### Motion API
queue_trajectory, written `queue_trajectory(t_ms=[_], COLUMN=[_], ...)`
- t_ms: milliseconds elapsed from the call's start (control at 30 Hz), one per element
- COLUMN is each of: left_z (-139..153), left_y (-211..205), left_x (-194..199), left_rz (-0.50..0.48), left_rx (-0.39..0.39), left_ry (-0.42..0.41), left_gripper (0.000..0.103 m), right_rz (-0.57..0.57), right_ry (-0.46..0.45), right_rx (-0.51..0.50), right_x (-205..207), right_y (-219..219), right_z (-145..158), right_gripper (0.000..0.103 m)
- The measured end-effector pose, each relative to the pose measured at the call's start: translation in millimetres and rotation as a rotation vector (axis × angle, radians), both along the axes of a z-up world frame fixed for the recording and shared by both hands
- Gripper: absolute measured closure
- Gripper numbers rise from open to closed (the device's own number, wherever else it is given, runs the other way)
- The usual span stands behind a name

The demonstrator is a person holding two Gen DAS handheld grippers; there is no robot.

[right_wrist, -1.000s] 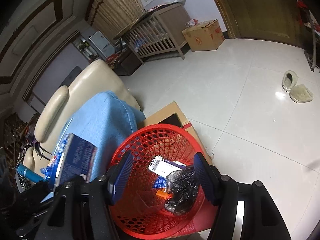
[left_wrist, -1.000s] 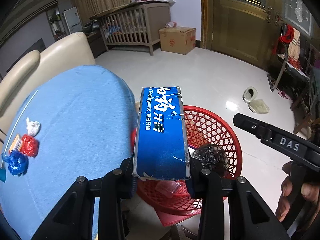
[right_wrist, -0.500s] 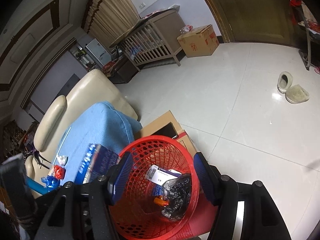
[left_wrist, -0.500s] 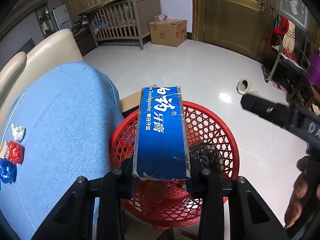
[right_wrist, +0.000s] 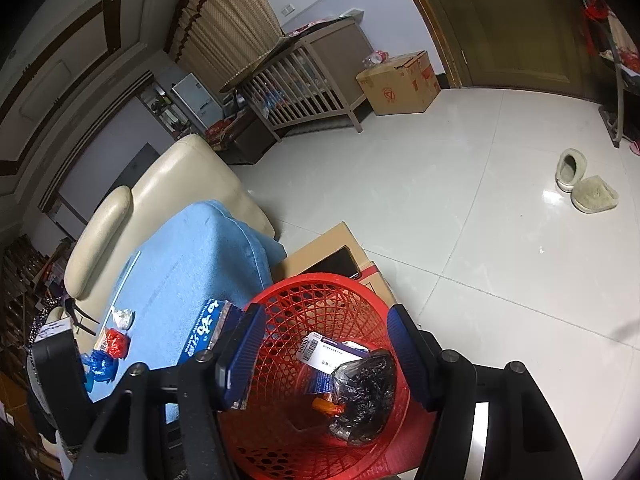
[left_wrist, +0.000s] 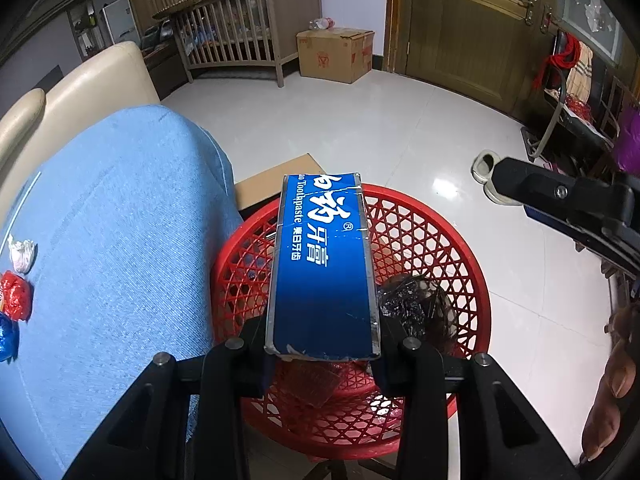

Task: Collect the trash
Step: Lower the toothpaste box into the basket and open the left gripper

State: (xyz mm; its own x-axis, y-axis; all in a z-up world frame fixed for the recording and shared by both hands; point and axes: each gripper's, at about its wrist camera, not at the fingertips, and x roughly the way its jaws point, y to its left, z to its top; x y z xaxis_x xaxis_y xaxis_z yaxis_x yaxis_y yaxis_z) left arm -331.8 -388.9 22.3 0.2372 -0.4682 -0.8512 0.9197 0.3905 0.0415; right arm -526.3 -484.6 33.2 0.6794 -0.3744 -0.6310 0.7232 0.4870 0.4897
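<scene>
L tongs (left_wrist: 322,344) grip toothpaste box (left_wrist: 322,272) over red basket (left_wrist: 460,256).

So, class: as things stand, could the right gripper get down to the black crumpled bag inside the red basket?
Probably yes. The right gripper is open and empty above the red basket, whose mouth is uncovered; the black bag lies on top.

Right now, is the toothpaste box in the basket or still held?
Held: the left hand-held gripper clamps the toothpaste box above the red basket, not dropped in.
</scene>
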Motion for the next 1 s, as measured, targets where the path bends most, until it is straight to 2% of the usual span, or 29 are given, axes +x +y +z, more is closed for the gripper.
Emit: queue_trajectory(t_ms=[500, 767, 933, 1000], left_z=[-7.3, -10.9, -18.2, -20.4], left_y=[-0.4, -2.4, -5.6, -6.5], left_x=[8.0, 7.0, 11.4, 12.7], left_rz=[-0.009, -0.026, -0.02, -0.021], left_rx=[-0.016, -0.004, 0.031, 0.044], left_ry=[0.023, 0.003, 0.008, -0.001], left_gripper=[0.063, 0.062, 0.054, 0.033], right_rz=[-0.069, -0.055, -0.05, -0.047], right_ry=[0.016, 0.032, 0.037, 0.037], right_rx=[-0.058, -0.077, -0.095, -0.102], right_x=[2.6, 8.1, 10.7, 11.8], right_y=[1.5, 7.2, 11.6, 13.9], right_z=[22.3, 32.4, 39.8, 42.1], right_gripper=[0.036, 0.036, 0.036, 0.036])
